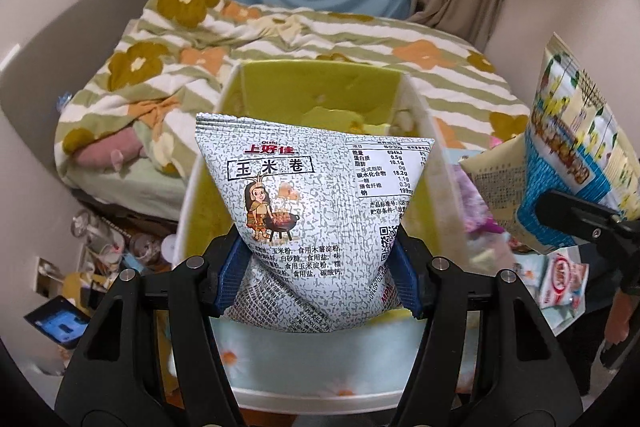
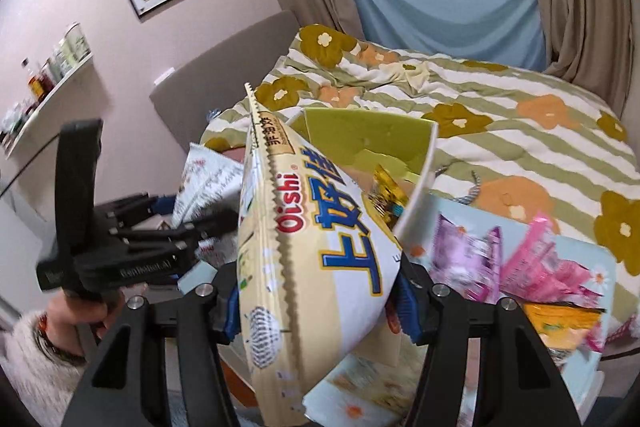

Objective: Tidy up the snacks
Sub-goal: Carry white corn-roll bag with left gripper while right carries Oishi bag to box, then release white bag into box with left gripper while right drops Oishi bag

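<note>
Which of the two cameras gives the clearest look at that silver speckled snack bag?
The left wrist view: the silver bag faces the lens, pinched by the left gripper, print readable. The right wrist view shows only a crumpled corner behind the cream Oishi bag.

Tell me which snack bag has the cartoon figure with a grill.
The grey speckled bag, clamped in the left gripper. The right gripper holds a cream Oishi bag with blue lettering.

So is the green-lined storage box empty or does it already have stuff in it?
Not empty: the green-lined white box shows pale yellow packets inside; a gold wrapper too.
</note>
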`<control>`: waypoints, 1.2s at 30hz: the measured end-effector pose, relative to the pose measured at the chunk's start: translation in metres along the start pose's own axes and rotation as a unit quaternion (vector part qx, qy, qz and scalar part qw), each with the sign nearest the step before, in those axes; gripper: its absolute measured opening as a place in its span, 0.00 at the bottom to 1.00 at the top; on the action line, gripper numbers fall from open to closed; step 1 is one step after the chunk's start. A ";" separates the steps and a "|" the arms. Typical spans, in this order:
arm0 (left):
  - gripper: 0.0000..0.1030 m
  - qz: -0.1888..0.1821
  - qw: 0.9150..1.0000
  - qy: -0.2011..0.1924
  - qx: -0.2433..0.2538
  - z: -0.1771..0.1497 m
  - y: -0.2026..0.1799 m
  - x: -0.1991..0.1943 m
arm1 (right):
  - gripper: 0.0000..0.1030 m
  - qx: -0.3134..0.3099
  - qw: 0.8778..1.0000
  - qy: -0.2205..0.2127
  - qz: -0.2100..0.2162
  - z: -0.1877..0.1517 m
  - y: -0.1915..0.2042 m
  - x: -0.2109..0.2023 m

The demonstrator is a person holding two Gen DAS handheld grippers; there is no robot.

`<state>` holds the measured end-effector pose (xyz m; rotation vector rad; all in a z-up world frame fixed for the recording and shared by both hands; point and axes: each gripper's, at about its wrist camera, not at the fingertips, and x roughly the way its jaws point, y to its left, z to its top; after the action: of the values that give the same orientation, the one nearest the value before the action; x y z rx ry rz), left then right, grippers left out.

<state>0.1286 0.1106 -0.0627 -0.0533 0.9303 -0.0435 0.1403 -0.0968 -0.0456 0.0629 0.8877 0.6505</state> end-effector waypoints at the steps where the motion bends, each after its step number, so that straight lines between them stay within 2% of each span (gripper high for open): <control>1: 0.60 0.001 1.000 0.003 0.002 0.002 0.005 0.006 | 0.54 0.007 1.000 0.002 -0.005 0.006 0.004 0.009; 7: 0.60 -0.021 0.999 0.042 0.024 0.008 0.022 0.044 | 0.54 0.053 0.998 0.018 -0.032 0.021 0.011 0.051; 9: 0.66 -0.022 0.998 0.052 0.034 0.004 0.023 0.053 | 0.54 0.065 0.997 0.025 -0.040 0.022 0.011 0.060; 11: 1.00 -0.023 0.998 0.050 0.039 0.000 0.022 0.056 | 0.54 0.078 0.995 0.033 -0.047 0.021 0.010 0.069; 18: 1.00 -0.024 0.998 0.047 0.020 -0.012 0.033 0.050 | 0.54 0.098 0.992 0.044 -0.059 0.017 0.005 0.084; 23: 1.00 0.002 0.999 0.043 0.003 -0.013 0.037 0.040 | 0.55 0.085 0.994 0.047 -0.058 0.022 0.010 0.087; 26: 1.00 0.004 0.999 0.033 -0.007 -0.013 0.040 0.032 | 0.56 0.081 0.994 0.048 -0.055 0.025 0.013 0.087; 36: 1.00 0.036 0.998 0.039 -0.029 -0.025 0.050 0.028 | 0.60 0.074 0.994 0.067 -0.046 0.025 0.011 0.112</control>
<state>0.1255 0.1580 -0.1031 -0.0728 1.0115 0.0479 0.2036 -0.0206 -0.1047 0.1119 1.0616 0.5071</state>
